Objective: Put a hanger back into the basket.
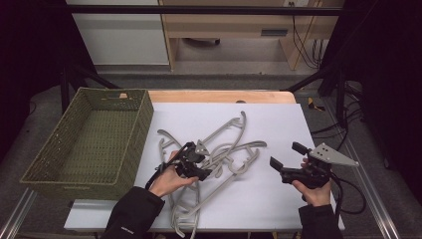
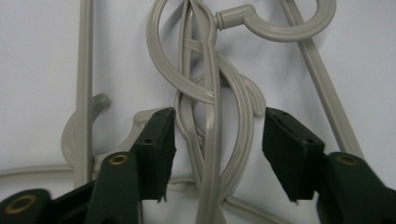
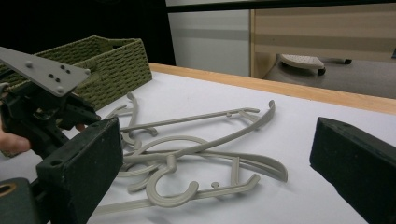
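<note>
A: So, where does the left gripper (image 1: 205, 173) stand?

B: Down over the tangle of hangers (image 1: 219, 154), near the middle of the desk (image 1: 278, 119). In the left gripper view its jaws stand apart, straddling a bundle of thin bars (image 2: 210, 140); the pads are not pressing on them yet. Nothing is held.

A: And the right gripper (image 1: 284, 159)?

B: Jaws wide apart, empty, held above the desk's right side and pointing at the pile from well apart.

A: How will these hangers handle?

B: Light, I'd judge: thin grey plastic, stiff but a bit springy along the long arms. The surface looks smooth, so a bar could slip or swivel in the pads. The real bother is that the hooks (image 2: 280, 23) and arms are threaded through each other; lifting one may drag others along.

A: Where to take hold, then?

B: On the straight neck or bars between the left pads, close to where the hook joins, rather than out on an arm's end. That part is stiffer and keeps the hanger from swinging.

A: Where would they go?

B: Probably the basket (image 1: 124, 144) at the desk's left edge, beside the pile. It looks empty.
</note>
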Demonstrator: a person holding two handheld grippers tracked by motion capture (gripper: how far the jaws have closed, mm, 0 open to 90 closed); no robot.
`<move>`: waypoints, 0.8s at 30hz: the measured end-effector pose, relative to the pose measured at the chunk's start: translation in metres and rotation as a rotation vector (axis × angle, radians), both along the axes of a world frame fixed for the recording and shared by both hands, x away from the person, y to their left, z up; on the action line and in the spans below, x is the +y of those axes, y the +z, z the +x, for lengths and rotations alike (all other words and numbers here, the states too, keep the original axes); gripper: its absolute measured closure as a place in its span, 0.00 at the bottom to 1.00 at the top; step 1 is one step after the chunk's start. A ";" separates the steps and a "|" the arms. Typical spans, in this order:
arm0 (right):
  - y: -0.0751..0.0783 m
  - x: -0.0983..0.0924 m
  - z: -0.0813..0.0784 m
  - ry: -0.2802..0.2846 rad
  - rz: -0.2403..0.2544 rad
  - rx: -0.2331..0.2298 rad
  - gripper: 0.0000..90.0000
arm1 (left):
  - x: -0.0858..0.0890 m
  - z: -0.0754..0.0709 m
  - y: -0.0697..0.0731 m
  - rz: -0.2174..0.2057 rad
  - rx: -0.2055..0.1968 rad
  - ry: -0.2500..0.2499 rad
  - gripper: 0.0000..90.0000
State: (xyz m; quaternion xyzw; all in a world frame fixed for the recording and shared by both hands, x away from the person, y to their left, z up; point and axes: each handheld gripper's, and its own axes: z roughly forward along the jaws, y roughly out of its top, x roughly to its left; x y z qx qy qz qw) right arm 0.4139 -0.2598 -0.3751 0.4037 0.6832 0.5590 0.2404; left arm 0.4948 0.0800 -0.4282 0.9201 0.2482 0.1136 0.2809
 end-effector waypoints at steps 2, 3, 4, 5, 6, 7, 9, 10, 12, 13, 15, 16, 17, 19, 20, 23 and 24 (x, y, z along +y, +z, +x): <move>0.000 0.000 0.000 0.000 -0.001 0.000 0.03 | -0.002 0.003 -0.002 0.007 0.007 -0.001 0.60; 0.000 0.000 0.000 0.001 0.000 0.002 0.03 | -0.002 0.003 -0.002 0.007 0.007 -0.001 0.62; 0.000 0.000 0.000 0.001 0.000 0.002 0.03 | -0.003 0.004 -0.003 0.004 0.006 0.003 0.62; 0.000 0.000 0.000 0.002 0.000 0.003 0.03 | -0.004 0.006 -0.005 0.011 0.012 0.001 0.67; 0.000 0.000 0.000 0.002 0.000 0.003 0.03 | -0.004 0.006 -0.005 0.011 0.012 0.001 0.68; 0.000 0.000 0.000 0.003 0.000 0.002 0.03 | -0.005 0.006 -0.006 0.016 0.009 0.002 0.68; 0.000 0.000 0.000 0.001 0.001 0.003 0.03 | -0.005 0.007 -0.008 0.023 0.016 -0.003 0.75; 0.000 0.000 0.000 0.003 0.001 0.004 0.03 | -0.006 0.006 -0.009 0.032 0.014 -0.006 0.76; 0.000 0.000 0.000 0.003 0.001 0.004 0.03 | -0.007 0.007 -0.010 0.039 0.025 -0.012 0.77; 0.000 0.001 0.000 0.005 0.003 0.005 0.03 | -0.008 0.006 -0.011 0.048 0.022 -0.017 0.78; -0.001 0.002 0.001 0.005 0.002 0.004 0.03 | -0.009 0.007 -0.012 0.049 0.024 -0.016 0.82; -0.001 0.002 0.001 0.005 0.002 0.004 0.03 | -0.009 0.007 -0.013 0.047 0.026 -0.013 0.82; -0.001 0.002 0.001 0.005 -0.002 0.008 0.03 | -0.009 0.008 -0.013 0.045 0.034 -0.013 0.84; -0.001 0.002 0.001 0.007 -0.003 0.008 0.03 | -0.010 0.011 -0.014 0.039 0.052 -0.007 0.86; -0.001 0.003 0.001 0.007 -0.001 0.008 0.03 | -0.011 0.011 -0.015 0.042 0.053 -0.007 0.86; -0.001 0.003 0.001 0.007 -0.001 0.008 0.03 | -0.013 0.013 -0.015 0.049 0.064 -0.003 0.87; -0.001 0.003 0.001 0.008 0.000 0.011 0.03 | -0.014 0.013 -0.016 0.050 0.070 0.000 0.88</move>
